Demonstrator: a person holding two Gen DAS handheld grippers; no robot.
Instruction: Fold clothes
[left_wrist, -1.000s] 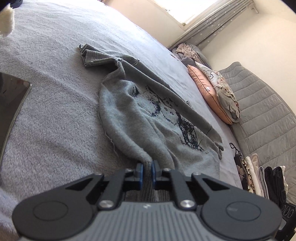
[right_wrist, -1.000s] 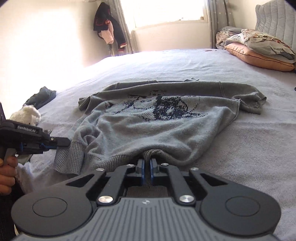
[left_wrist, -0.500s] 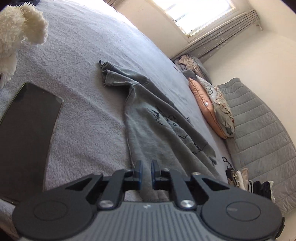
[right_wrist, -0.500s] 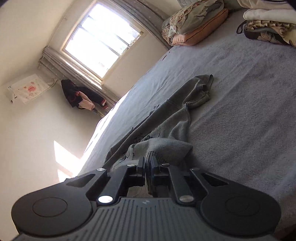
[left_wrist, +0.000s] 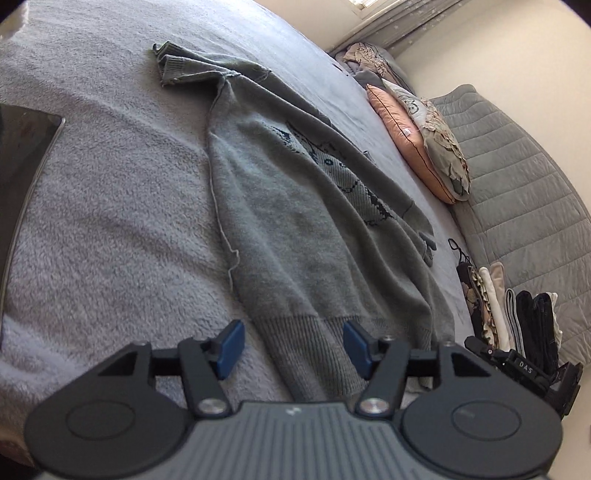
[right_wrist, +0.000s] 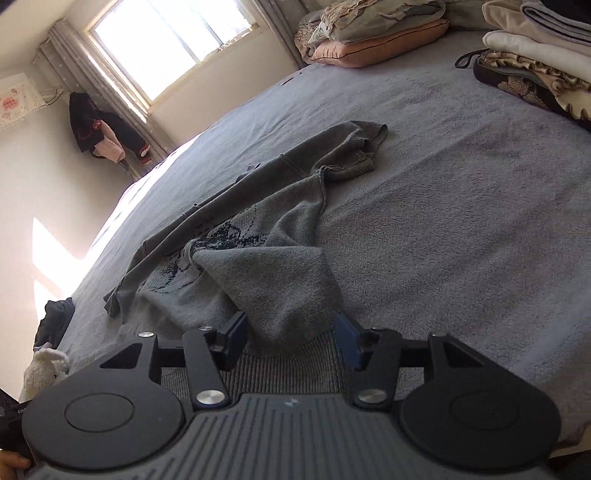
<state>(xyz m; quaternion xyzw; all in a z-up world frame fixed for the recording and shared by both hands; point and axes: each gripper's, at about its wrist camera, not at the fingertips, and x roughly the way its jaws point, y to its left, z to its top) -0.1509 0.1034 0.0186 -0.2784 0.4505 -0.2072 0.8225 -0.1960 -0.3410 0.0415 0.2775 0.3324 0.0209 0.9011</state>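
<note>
A grey fleece bedspread (left_wrist: 110, 221) covers the wide bed and fills most of both views. Beyond the left gripper (left_wrist: 293, 347), to its right, a quilted grey headboard (left_wrist: 517, 184) runs along the wall, with a peach pillow (left_wrist: 406, 140) and a ruffled cushion (left_wrist: 439, 147) leaning on it and a stack of folded clothes (left_wrist: 502, 306) nearer the claw. A dark flat tablet (left_wrist: 22, 166) lies off to the left gripper's left. From the right gripper (right_wrist: 291, 341), a bright window (right_wrist: 162, 48) with curtains stands far ahead and to the left, dark and pink garments (right_wrist: 107, 136) hang beside it, and a white plush toy (right_wrist: 44, 369) sits at the claw's left.

The grey knit sweater (left_wrist: 295, 229) lies on the bedspread, folded lengthwise into a long narrow shape that stretches away from both claws, a sleeve cuff (left_wrist: 173, 66) at the far end. Its ribbed hem (left_wrist: 314, 354) runs between the left gripper's blue pads (left_wrist: 231, 349), which stand spread and clear of the knit; those jaws have just been opening. The right gripper's jaws have likewise just been opening and now stand apart, the ribbed hem and a folded corner of the sweater lying loose between them, unpinched. The right gripper's black body shows at the left gripper's lower right.
</note>
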